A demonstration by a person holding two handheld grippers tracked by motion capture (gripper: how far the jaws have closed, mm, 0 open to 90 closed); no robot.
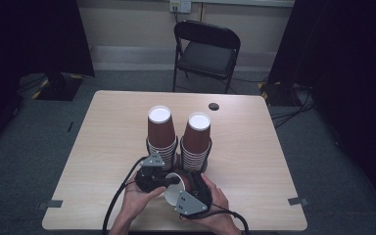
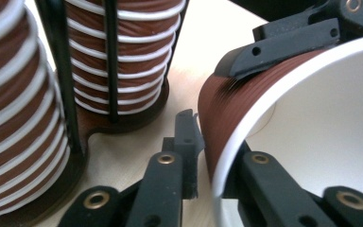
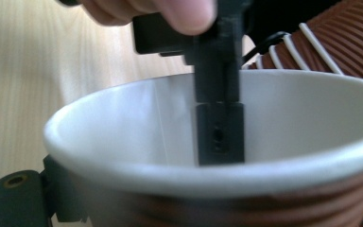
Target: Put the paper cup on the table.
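Note:
A brown ribbed paper cup with a white inside lies tilted near the table's front edge, mouth toward the person. My right gripper is shut around its body; one of its fingers presses on the ribbed wall. My left gripper straddles the cup's rim, one finger inside the cup and the other outside. A thin gap shows between the outer finger and the wall, so this gripper stands open. A hand holds each gripper from below.
Two tall stacks of the same cups, a left stack and a right stack, stand upside down in a black wire holder just behind the grippers. The wooden table has a cable hole. A black folding chair stands beyond it.

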